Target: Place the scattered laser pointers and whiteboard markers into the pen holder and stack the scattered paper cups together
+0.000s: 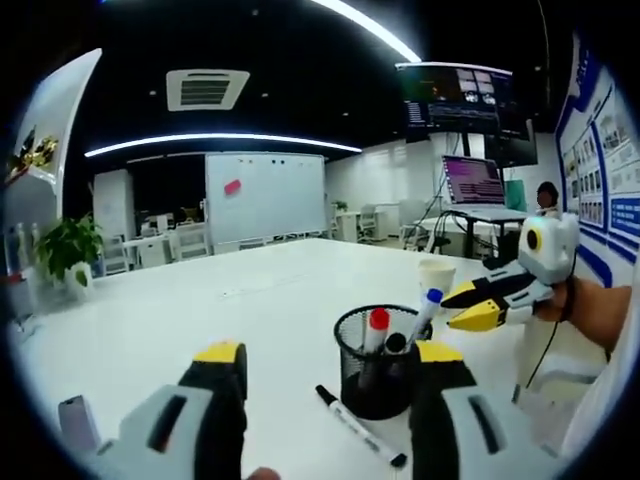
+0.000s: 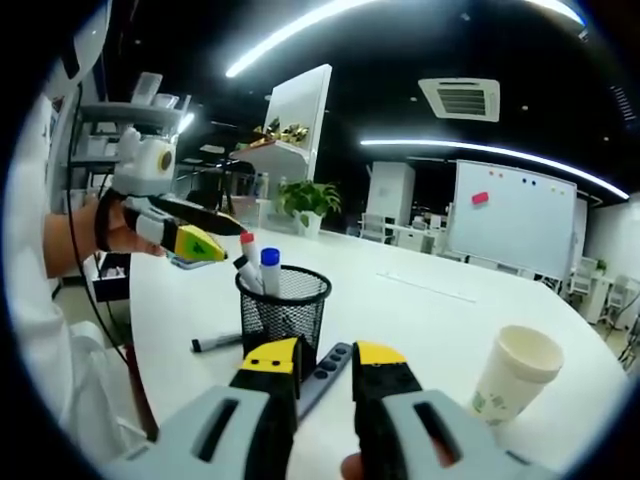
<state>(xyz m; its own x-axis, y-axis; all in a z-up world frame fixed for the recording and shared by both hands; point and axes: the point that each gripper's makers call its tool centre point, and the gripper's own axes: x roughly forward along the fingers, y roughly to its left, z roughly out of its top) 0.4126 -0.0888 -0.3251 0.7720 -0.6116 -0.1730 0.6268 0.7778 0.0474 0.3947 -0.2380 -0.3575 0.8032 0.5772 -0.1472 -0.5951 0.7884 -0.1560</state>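
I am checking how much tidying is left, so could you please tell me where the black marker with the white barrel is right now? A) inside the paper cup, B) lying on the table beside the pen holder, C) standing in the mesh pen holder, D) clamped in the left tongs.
B: the black marker lies flat on the white table, just beside the base of the mesh pen holder, outside it.

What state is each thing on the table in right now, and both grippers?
pen holder, upright, holding two markers
black marker, lying on the table
laser pointer, lying on the table
paper cup, upright, alone
left gripper, open, empty
right gripper, slightly open, empty
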